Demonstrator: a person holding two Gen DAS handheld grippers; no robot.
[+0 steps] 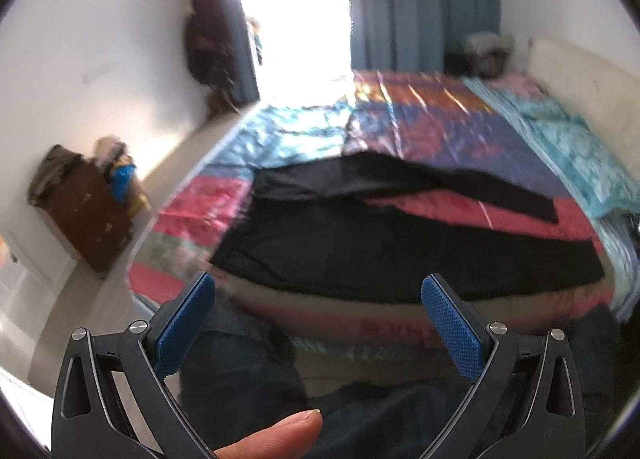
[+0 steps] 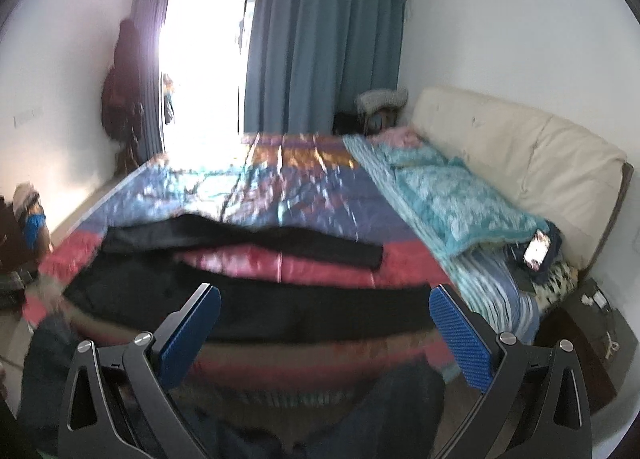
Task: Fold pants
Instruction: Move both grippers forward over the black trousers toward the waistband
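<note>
A: Which way do the black cloth pants point(image 1: 400, 251) run?

B: Their long axis goes left to right across the near part of the bed's shiny patchwork quilt of pink, blue and purple point(image 1: 304, 127). The wide top end lies at the left, and the two legs reach right, spread apart so a wedge of pink quilt shows between them. The far leg ends in a squared cuff at the right; the near leg is broader and runs along the near edge of the bed.

A: And the claws?

B: The left claw point(image 1: 318, 295) hangs near the bed's edge with its blue ribbed pads wide apart, holding nothing. The right claw point(image 2: 325, 307) is spread the same way, also empty, above the near leg point(image 2: 280, 311).

A: Anything unclear?

B: Both views are blurred, so waistband detail is lost. A fingertip point(image 1: 276, 435) crops into the bottom of the left view. At far right, a turquoise patterned blanket point(image 2: 452, 195) lies against a cream padded headboard point(image 2: 520, 143).
</note>
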